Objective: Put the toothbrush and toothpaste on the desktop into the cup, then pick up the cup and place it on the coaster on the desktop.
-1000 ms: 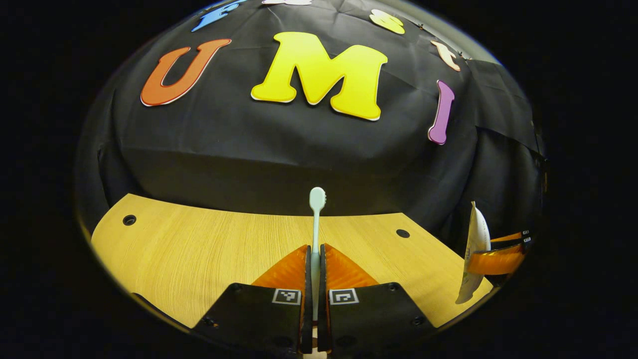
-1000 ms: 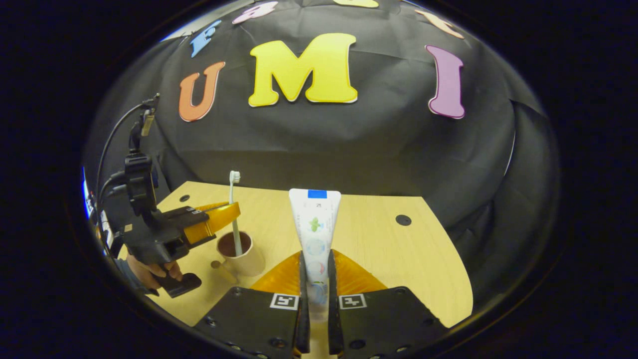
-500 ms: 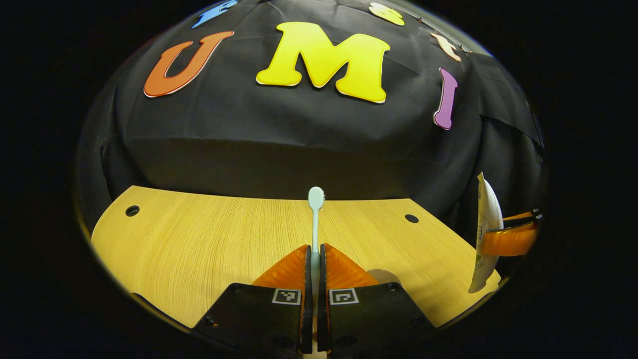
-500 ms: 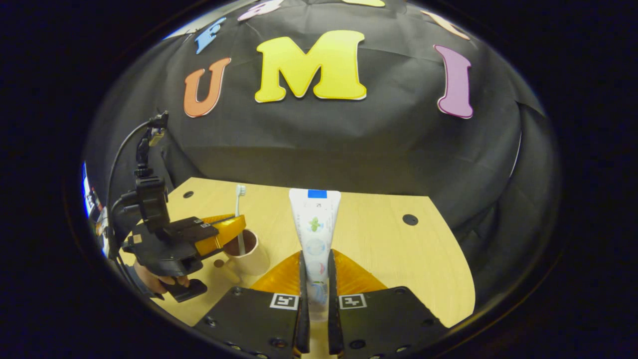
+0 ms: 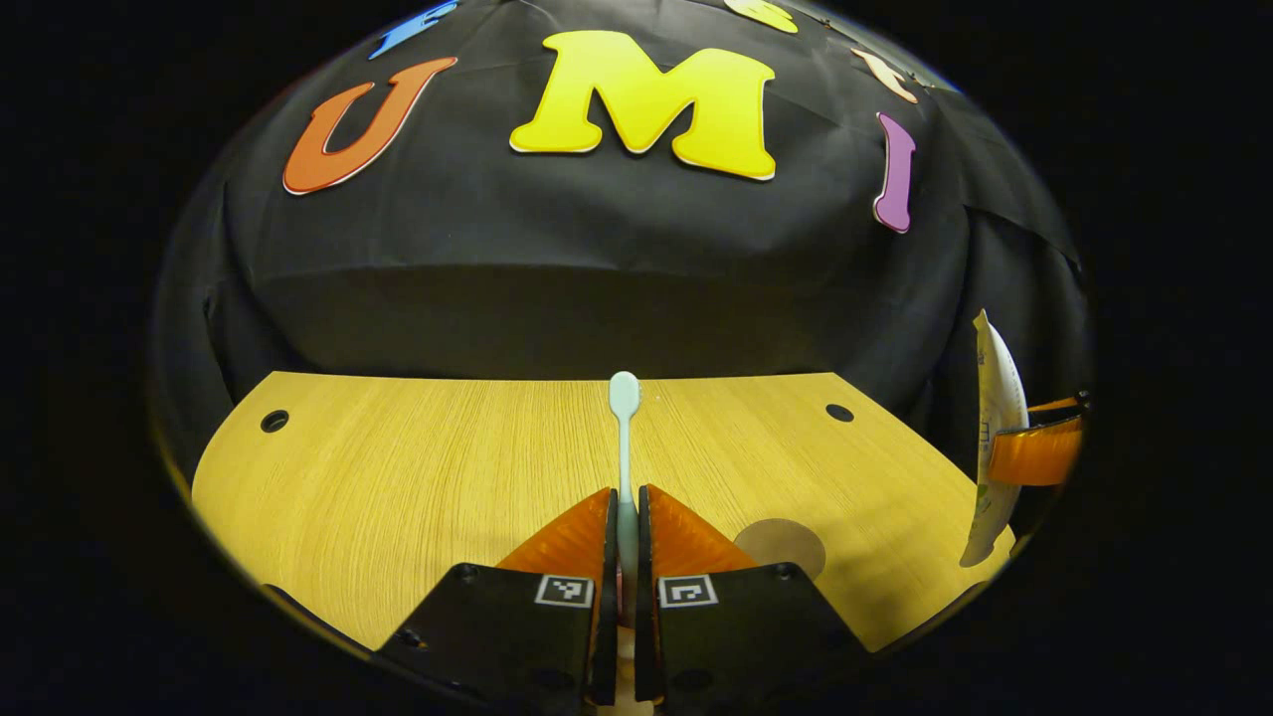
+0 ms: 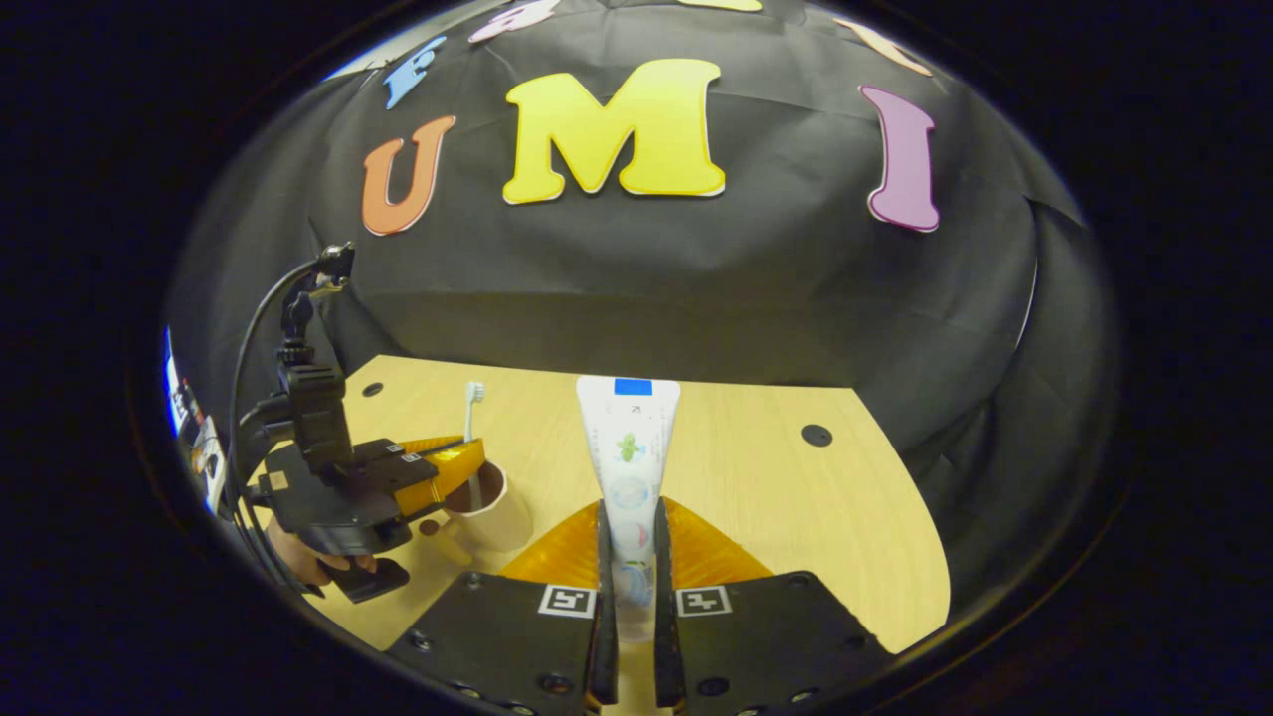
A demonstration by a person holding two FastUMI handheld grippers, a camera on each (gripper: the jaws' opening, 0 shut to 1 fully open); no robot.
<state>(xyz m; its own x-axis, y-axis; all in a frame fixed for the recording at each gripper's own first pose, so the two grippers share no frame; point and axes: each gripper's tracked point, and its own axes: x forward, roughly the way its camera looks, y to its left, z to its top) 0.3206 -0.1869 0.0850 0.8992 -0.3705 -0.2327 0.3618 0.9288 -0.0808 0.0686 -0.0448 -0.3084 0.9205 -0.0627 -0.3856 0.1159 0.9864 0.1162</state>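
Observation:
A pale green toothbrush (image 5: 625, 398) stands upright between the fingers of my left gripper (image 5: 627, 527), which is shut on its handle. In the right gripper view the left gripper (image 6: 459, 465) holds that toothbrush (image 6: 473, 398) over a cream cup (image 6: 497, 517) with a brown inside, the handle's lower end dipping into it. My right gripper (image 6: 629, 557) is shut on a white toothpaste tube (image 6: 629, 447), held upright above the table to the right of the cup. A round brown coaster (image 5: 781, 545) lies on the wooden desktop (image 5: 398, 477), just right of my left fingers.
The right gripper (image 5: 1034, 452) with the toothpaste tube (image 5: 995, 428) shows at the far right of the left gripper view. A hand (image 6: 298, 562) holds the left gripper. Small dark holes (image 5: 273, 421) (image 5: 838, 412) mark the desktop's far corners. Black cloth walls the back.
My left gripper has gone down with the toothbrush, sinking its handle into the cup. The coaster has come into the left gripper view. The right gripper has barely moved.

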